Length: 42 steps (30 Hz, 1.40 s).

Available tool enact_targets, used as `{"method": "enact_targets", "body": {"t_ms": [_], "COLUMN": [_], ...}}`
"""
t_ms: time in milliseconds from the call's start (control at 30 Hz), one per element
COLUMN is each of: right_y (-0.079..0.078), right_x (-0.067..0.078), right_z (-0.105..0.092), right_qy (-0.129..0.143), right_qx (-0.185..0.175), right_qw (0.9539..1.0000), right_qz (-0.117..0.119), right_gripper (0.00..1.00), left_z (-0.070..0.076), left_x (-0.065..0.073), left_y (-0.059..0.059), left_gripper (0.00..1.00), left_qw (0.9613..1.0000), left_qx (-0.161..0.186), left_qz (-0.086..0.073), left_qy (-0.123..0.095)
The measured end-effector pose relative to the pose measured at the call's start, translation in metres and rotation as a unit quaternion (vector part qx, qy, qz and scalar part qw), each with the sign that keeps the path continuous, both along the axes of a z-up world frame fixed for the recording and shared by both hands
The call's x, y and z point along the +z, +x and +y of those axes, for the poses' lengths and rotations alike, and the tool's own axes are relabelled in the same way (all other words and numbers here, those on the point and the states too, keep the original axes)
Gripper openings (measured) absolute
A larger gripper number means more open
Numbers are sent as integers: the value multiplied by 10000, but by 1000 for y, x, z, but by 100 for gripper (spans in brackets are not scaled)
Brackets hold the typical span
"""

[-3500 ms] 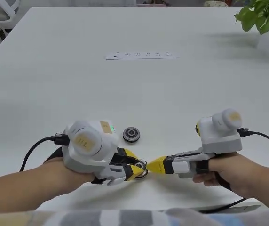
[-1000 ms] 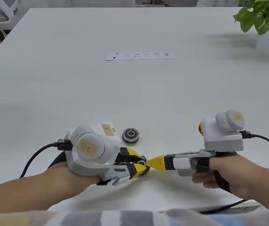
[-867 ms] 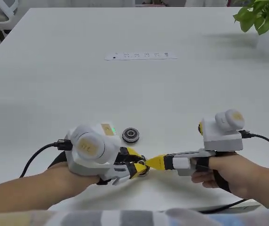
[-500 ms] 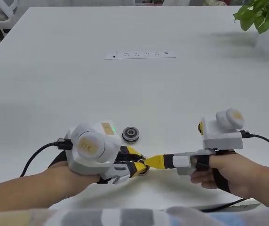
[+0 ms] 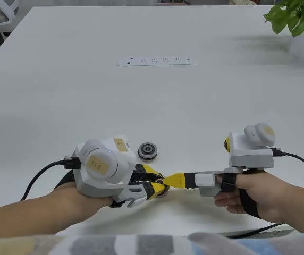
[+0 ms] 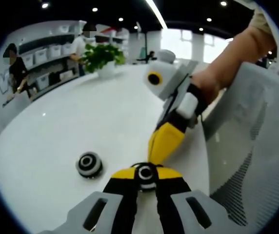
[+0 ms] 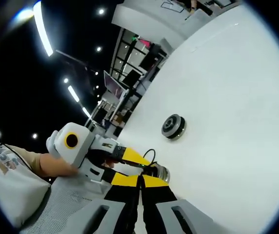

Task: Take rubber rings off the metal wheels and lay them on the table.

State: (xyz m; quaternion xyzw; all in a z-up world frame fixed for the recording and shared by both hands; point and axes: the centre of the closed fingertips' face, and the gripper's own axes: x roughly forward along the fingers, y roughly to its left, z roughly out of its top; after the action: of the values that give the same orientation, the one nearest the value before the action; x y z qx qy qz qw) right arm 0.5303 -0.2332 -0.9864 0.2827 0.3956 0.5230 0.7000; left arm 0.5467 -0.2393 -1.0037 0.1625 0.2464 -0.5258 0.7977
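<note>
My left gripper (image 5: 155,187) is shut on a small metal wheel (image 5: 162,190) low over the table's near edge. In the left gripper view the wheel (image 6: 145,176) sits clamped between the yellow fingertips of the left gripper (image 6: 145,170). My right gripper (image 5: 167,181) comes in from the right, jaws together, tips against that wheel. In the right gripper view its jaws (image 7: 140,178) are closed beside the wheel (image 7: 161,172), and a thin black rubber ring (image 7: 149,155) loops up from it. A second wheel (image 5: 148,150) with its black ring lies flat on the table just beyond.
The white table (image 5: 157,101) stretches away from the grippers. A white power strip (image 5: 158,61) lies farther back at the middle, and a potted plant (image 5: 295,21) stands at the far right corner. Cables trail from both grippers near the front edge.
My right gripper has edged a little left and up, its tips staying at the held wheel. The left gripper and the wheel on the table have stayed where they were.
</note>
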Motion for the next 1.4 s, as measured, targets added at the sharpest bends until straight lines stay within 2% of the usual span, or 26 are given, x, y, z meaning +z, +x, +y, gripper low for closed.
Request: {"method": "enact_targets", "body": {"t_ms": [300, 500, 600, 733, 967, 1167, 1400], "right_y": [3, 4, 5, 7, 7, 7, 5], "right_x": [-1, -3, -3, -4, -3, 1, 6], "right_z": [-4, -4, -5, -7, -6, -3, 0], "right_qy": [-6, -9, -1, 4, 4, 32, 26], "right_qx": [-105, -77, -98, -103, -76, -73, 3], "right_qw": [9999, 10000, 9999, 9999, 9999, 9999, 9999], "right_qz": [-17, -21, -23, -28, -70, -100, -137], "right_gripper": [0, 0, 0, 0, 0, 0, 0], "left_z": [1, 2, 3, 7, 13, 27, 51], "left_x": [0, 6, 9, 13, 29, 41, 50], "left_y": [-2, -7, -10, -12, -11, -12, -14], "left_gripper": [15, 19, 24, 25, 29, 32, 37], "left_qw": [9999, 9998, 9997, 9996, 9995, 9995, 9993], "left_qx": [-77, -145, -186, -218, -95, -29, 127], "left_qz": [33, 70, 160, 163, 234, 208, 187], "left_qy": [89, 82, 36, 41, -170, -245, -288]}}
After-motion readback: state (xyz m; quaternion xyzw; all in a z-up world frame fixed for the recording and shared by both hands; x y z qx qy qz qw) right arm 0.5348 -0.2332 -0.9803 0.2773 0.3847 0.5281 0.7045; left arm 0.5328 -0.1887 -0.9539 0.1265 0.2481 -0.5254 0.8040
